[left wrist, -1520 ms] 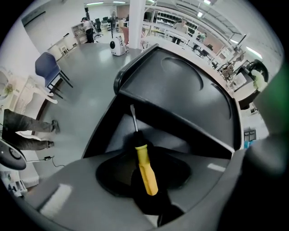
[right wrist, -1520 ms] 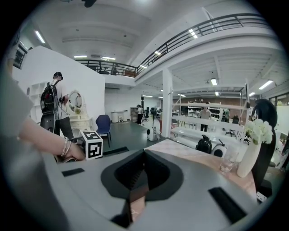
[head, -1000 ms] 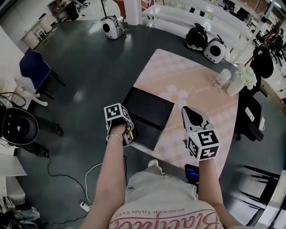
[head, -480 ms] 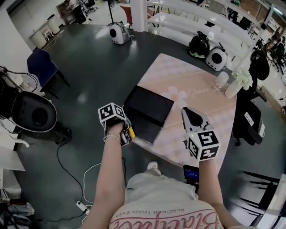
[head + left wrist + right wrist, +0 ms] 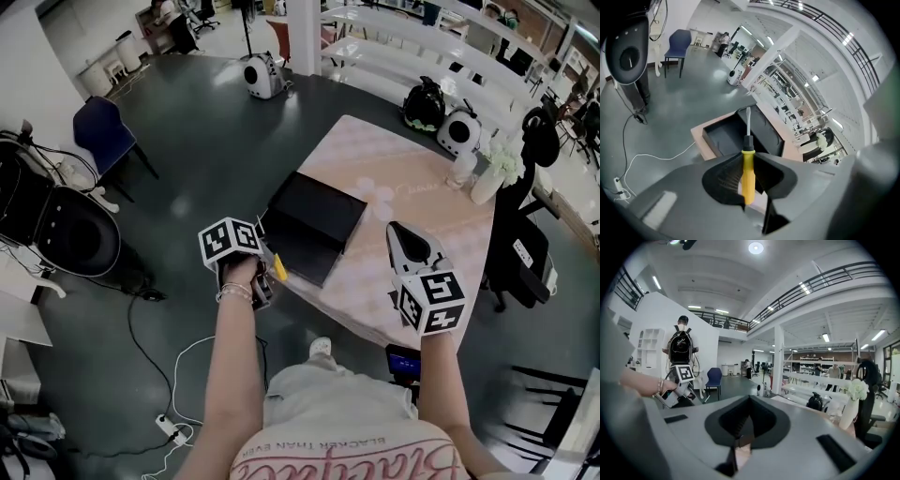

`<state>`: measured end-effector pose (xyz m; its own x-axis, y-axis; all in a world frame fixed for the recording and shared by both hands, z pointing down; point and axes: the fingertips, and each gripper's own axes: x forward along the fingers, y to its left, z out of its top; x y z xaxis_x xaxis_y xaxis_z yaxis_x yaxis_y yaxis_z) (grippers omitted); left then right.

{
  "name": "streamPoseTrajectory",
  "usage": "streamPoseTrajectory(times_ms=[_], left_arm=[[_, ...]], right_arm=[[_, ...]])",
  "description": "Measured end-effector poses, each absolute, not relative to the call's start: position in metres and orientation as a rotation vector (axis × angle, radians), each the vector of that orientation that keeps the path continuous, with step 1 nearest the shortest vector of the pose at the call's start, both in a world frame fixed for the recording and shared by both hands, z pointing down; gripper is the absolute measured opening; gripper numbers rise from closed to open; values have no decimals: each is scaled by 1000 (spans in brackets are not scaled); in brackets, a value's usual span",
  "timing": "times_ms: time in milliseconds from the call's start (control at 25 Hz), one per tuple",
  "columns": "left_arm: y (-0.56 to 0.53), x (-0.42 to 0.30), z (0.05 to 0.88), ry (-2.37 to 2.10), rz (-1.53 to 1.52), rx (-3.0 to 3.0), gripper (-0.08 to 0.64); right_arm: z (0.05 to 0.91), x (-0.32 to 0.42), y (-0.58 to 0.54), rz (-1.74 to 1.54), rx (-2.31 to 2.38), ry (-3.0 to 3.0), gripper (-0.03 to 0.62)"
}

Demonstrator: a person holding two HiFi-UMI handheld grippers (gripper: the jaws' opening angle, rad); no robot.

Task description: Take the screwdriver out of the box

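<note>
One bench (image 5: 422, 216). On it, at the near left corner, one black box (image 5: 314, 220), lying open in two halves. One screwdriver (image 5: 278, 267) with one yellow handle, just off that corner. Two grippers, the left gripper (image 5: 272, 275) and the right gripper (image 5: 403, 232), each with two jaws and one marker cube (image 5: 230, 244). At the bench's far right corner, one vase (image 5: 489, 180) and one glass jar (image 5: 461, 167). Beyond the far edge, three round bags (image 5: 258, 75): one alone, two side by side. On the floor, one blue chair (image 5: 105, 136), one white cable (image 5: 192, 361) and one power strip (image 5: 167, 429). One black chair (image 5: 520, 253) by the right edge.
</note>
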<state>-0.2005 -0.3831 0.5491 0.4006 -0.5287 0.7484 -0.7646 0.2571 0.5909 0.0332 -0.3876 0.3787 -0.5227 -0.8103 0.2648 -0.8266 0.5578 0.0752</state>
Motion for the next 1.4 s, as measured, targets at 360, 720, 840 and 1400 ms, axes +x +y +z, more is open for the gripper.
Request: streamPoseTrajectory(times_ms=[360, 720, 840, 1400], left_arm=[[-386, -191, 454, -1327, 47, 1726, 77], [-381, -194, 364, -1527, -27, 2134, 78], [-376, -196, 338, -1657, -68, 2271, 78], [-331, -201, 229, -2117, -306, 2632, 78]], right_arm=[[345, 32, -368, -15, 1353, -2578, 6], [305, 34, -365, -127, 1390, -2613, 6], [292, 33, -364, -175, 1396, -2631, 6], [229, 26, -345, -421, 1478, -2737, 6]])
